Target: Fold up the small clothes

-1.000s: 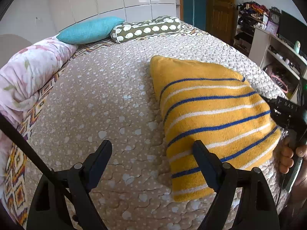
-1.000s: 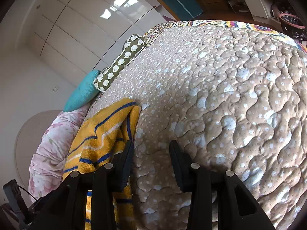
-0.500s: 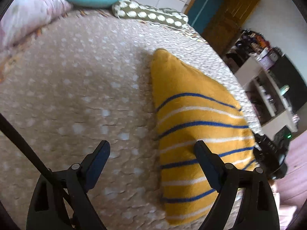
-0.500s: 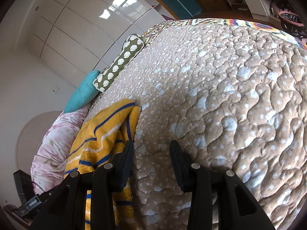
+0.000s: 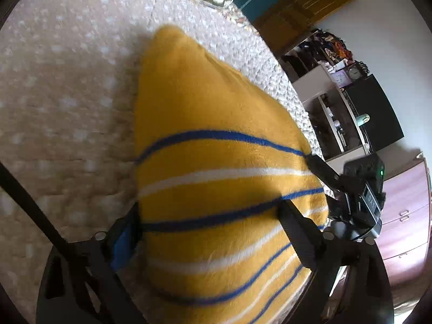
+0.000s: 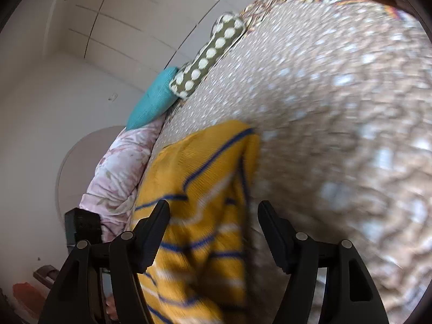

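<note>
A yellow cloth [image 5: 216,124] with blue and white stripes lies folded on the quilted beige bedspread [image 5: 67,86]. My left gripper [image 5: 210,221] hovers over its near part, jaws wide and still opening, one finger at the cloth's left edge and the other over its striped surface. In the right wrist view the same cloth [image 6: 205,178] runs between the fingers of my right gripper [image 6: 213,216], whose jaws are opening; the pads do not press on it. The right gripper [image 5: 351,197] also shows at the cloth's right edge in the left wrist view.
A green bolster with white dots [image 6: 208,54] and a teal pillow [image 6: 154,102] lie at the head of the bed. A floral quilt [image 6: 118,172] is bunched along one side. Shelves with clutter [image 5: 332,86] and a dark screen [image 5: 378,113] stand beyond the bed.
My left gripper tilted down and moved right, over the cloth. My right gripper swung left over the cloth's edge, and its jaws spread much wider.
</note>
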`<state>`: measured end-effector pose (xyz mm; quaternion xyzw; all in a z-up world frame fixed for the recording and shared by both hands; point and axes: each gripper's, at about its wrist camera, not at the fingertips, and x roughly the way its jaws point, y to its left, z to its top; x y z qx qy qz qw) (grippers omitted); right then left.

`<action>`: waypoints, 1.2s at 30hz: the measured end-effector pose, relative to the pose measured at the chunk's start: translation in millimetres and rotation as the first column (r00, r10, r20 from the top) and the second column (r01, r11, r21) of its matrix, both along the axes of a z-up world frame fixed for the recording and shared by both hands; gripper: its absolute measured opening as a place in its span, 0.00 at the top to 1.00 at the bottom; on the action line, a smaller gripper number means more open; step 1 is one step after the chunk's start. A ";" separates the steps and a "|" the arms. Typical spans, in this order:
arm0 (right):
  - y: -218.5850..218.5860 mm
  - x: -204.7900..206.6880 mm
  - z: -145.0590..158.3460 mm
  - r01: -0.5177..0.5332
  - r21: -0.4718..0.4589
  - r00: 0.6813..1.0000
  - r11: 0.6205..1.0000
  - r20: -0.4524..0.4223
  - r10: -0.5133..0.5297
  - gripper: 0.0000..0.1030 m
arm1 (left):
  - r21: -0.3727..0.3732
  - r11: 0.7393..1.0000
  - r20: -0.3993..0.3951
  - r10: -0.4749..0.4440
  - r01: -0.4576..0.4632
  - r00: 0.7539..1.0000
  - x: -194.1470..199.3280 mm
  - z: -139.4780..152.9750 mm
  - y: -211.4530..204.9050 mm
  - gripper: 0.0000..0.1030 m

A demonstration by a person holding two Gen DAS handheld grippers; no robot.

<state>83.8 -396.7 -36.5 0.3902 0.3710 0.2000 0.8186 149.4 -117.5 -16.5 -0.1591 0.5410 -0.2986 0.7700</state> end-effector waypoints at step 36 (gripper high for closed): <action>40.1 70.9 40.2 0.066 0.066 0.983 0.996 0.168 -0.076 0.67 | 0.118 0.971 0.138 0.191 -0.208 0.972 4.4 20.4 96.3 0.27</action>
